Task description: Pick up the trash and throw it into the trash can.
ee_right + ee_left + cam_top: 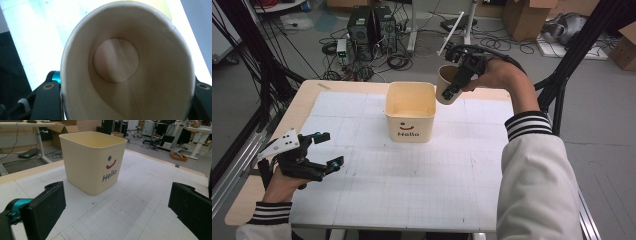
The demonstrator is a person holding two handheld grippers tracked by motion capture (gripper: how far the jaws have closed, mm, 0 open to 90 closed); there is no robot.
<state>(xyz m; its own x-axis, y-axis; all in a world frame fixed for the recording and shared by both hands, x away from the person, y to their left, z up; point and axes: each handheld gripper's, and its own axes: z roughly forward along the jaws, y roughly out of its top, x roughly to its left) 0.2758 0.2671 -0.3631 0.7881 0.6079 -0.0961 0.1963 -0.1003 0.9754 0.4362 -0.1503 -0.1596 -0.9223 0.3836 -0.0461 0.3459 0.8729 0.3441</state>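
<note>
A cream square tub (pixel 410 116) marked "Hello" stands at the back middle of the white gridded mat; in the left gripper view the tub (pixel 93 160) lies ahead, empty as far as I see. My right gripper (pixel 457 80) is shut on a brown paper cup (pixel 447 84), held tilted in the air just right of the tub's rim. The right gripper view looks straight into the cup (pixel 117 65), which is empty, with a jaw on either side. My left gripper (pixel 326 151) rests low over the mat's left side, open, nothing between its jaws.
The wooden table (pixel 307 92) shows past the mat's edges. Behind the table on the floor are computer towers (pixel 369 25), tangled cables and cardboard boxes (pixel 524 15). Black frame struts (pixel 572 55) rise at the right.
</note>
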